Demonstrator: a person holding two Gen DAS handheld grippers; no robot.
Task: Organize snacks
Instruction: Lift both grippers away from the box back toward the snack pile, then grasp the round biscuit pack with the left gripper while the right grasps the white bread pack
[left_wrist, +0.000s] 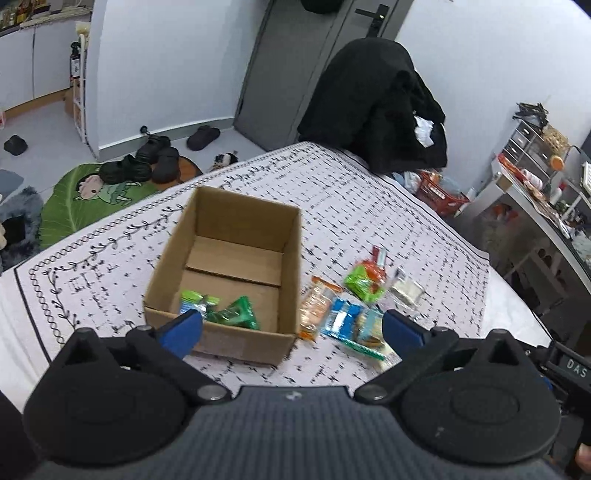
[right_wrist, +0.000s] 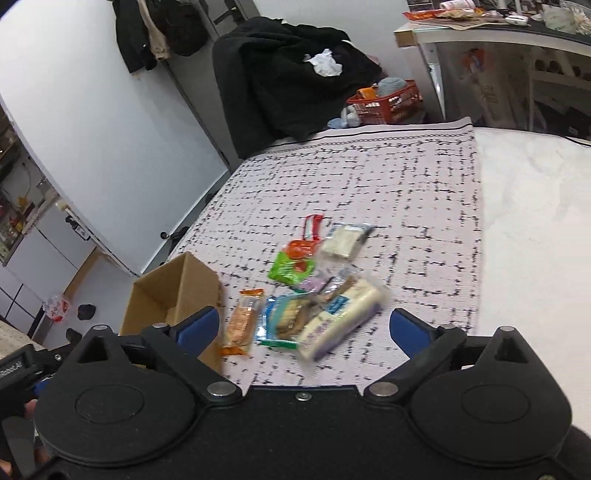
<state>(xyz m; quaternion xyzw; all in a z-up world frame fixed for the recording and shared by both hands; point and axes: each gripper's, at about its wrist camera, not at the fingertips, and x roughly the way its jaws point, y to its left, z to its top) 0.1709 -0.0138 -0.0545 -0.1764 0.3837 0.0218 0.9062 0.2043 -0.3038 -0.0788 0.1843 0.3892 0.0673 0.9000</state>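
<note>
A white cloth with black dashed checks (left_wrist: 332, 206) covers the tabletop in a cluttered room, a black coat (left_wrist: 373, 107) heaped at its far end. An open brown cardboard box (left_wrist: 225, 273) stands on it, two crinkled green snack packets (left_wrist: 221, 312) in its near corner. Just beside its right wall lie loose snacks: an orange-wrapped bar (right_wrist: 242, 321), a blue-edged biscuit pack (right_wrist: 284, 321), a white-and-purple pack (right_wrist: 340, 317). Bare cloth stretches beyond them to the far hem. The left gripper (left_wrist: 291, 328) and right gripper (right_wrist: 304, 328) hover with blue fingers (left_wrist: 184, 326) spread wide, holding nothing.
</note>
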